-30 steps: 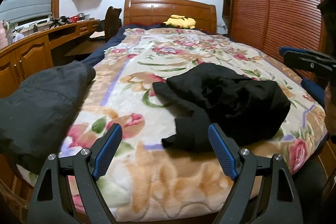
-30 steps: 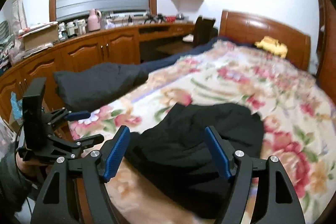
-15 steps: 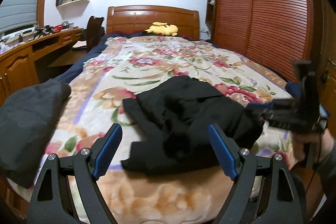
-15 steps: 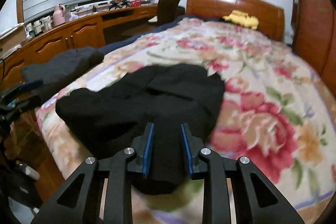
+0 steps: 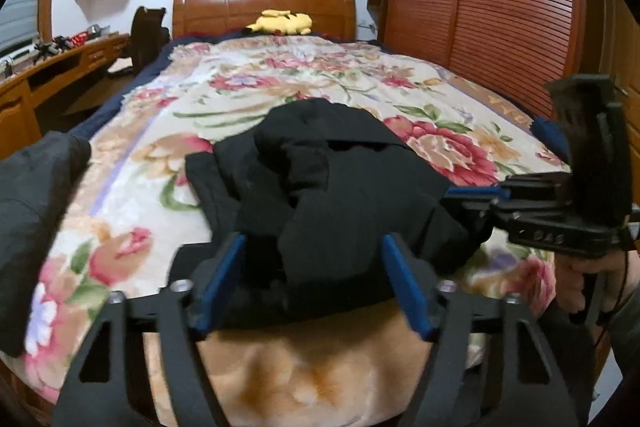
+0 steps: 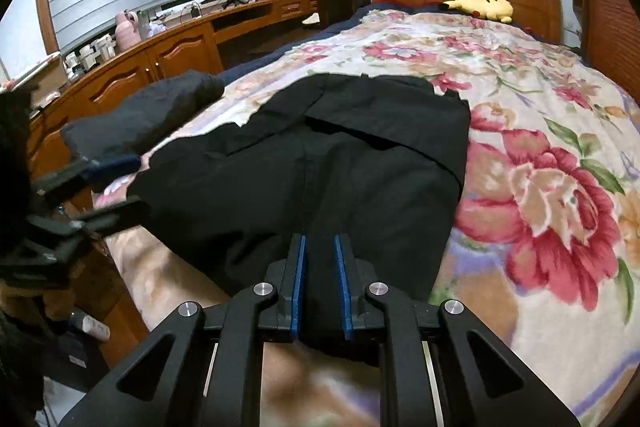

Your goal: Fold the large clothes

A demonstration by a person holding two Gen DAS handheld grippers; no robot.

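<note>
**Both grippers closing in on the near hem of the black garment (image 5: 344,195), crumpled at the foot of the bed (image 5: 320,379).**

Your right gripper (image 6: 320,287), wide a second ago, now has its jaws nearly together and closing on a fold of black cloth at 6 o'clock in its view. Your left gripper (image 5: 316,283) has moved in; its jaws, half narrowed and closing, straddle the hem without pressing it yet. Once both grips hold, you can probably lift and spread the garment for folding.
</note>
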